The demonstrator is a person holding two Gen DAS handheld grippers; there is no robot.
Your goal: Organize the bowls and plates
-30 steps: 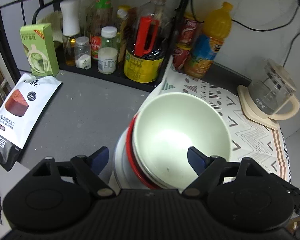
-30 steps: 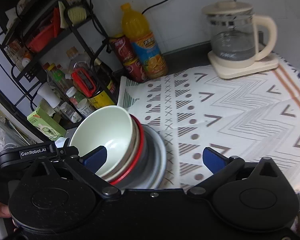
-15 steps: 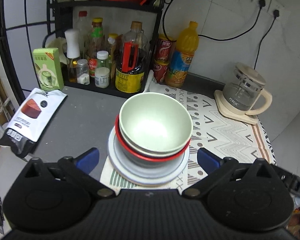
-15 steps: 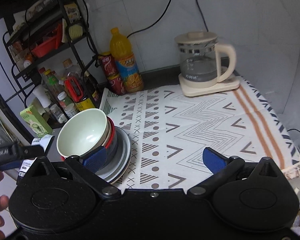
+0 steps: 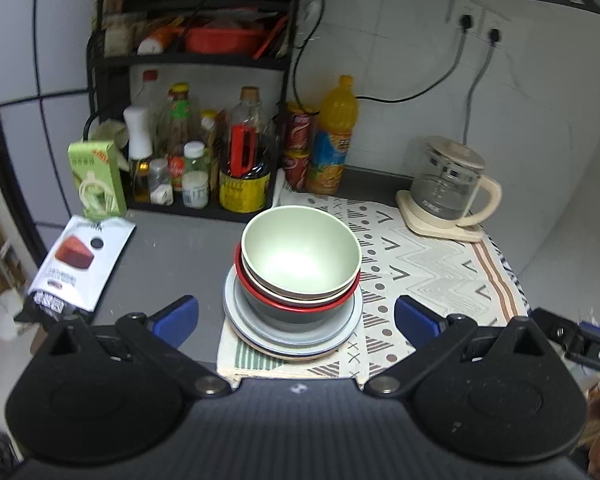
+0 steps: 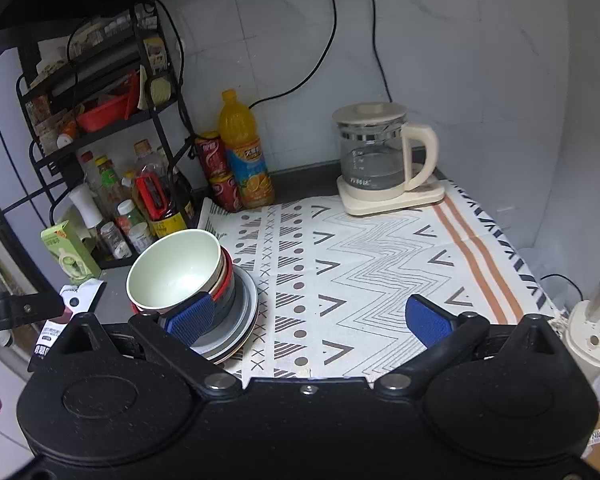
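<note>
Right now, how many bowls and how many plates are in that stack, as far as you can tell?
Bowls: 3 (green on top, beige, red-rimmed)
Plates: at least 3 rims visible; exact count unclear
Total: at least 6

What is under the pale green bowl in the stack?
The pale green bowl sits nested in a beige bowl, then a red-rimmed dark bowl, on stacked plates. How many plates cannot be counted; their centres are covered.
</note>
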